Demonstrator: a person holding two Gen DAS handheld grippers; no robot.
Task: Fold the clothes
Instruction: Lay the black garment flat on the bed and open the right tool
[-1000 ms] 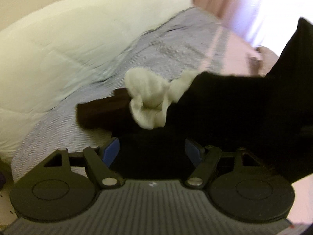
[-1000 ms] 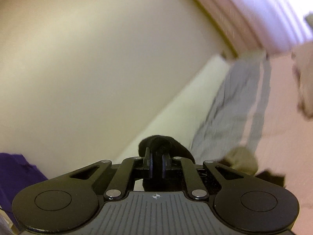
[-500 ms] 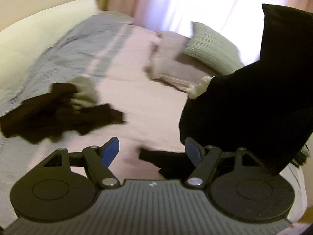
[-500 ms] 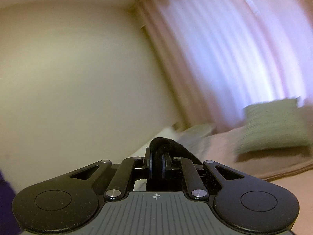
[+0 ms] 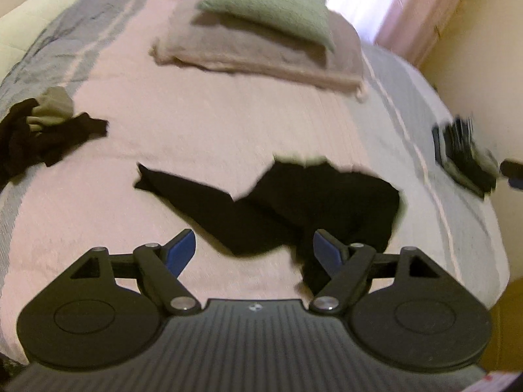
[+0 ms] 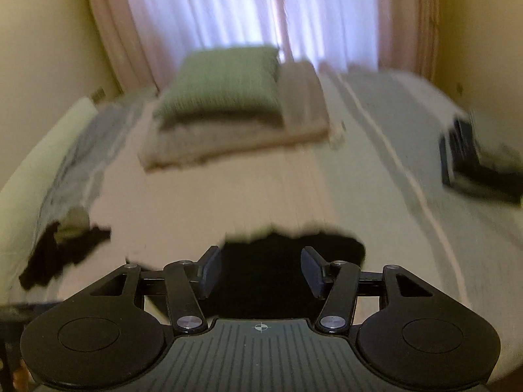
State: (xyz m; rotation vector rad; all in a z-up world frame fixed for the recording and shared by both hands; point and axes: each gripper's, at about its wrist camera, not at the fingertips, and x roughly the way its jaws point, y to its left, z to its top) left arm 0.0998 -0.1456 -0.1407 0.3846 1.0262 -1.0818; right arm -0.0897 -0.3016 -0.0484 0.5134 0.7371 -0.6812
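Note:
A black garment (image 5: pixel 294 202) lies crumpled on the pink bedspread (image 5: pixel 202 130), one long piece stretching left. My left gripper (image 5: pixel 253 251) hovers over its near edge, open, blue pads apart, nothing between them. In the right wrist view the same black garment (image 6: pixel 281 268) spreads under and beyond my right gripper (image 6: pixel 260 272), which is also open with its fingers wide and empty. A pile of dark and pale clothes (image 5: pixel 39 130) sits at the bed's left side, also seen as the pile (image 6: pixel 62 245) in the right wrist view.
A green pillow (image 5: pixel 271 6) rests on a folded beige blanket (image 5: pixel 261 52) at the head of the bed. A stack of dark folded clothes (image 5: pixel 464 156) lies at the right edge. Curtains (image 6: pixel 261 16) and walls surround the bed.
The right gripper was shut on the black garment held up in the air; now it is open and the garment lies on the bed. Both views swung toward the bed's head.

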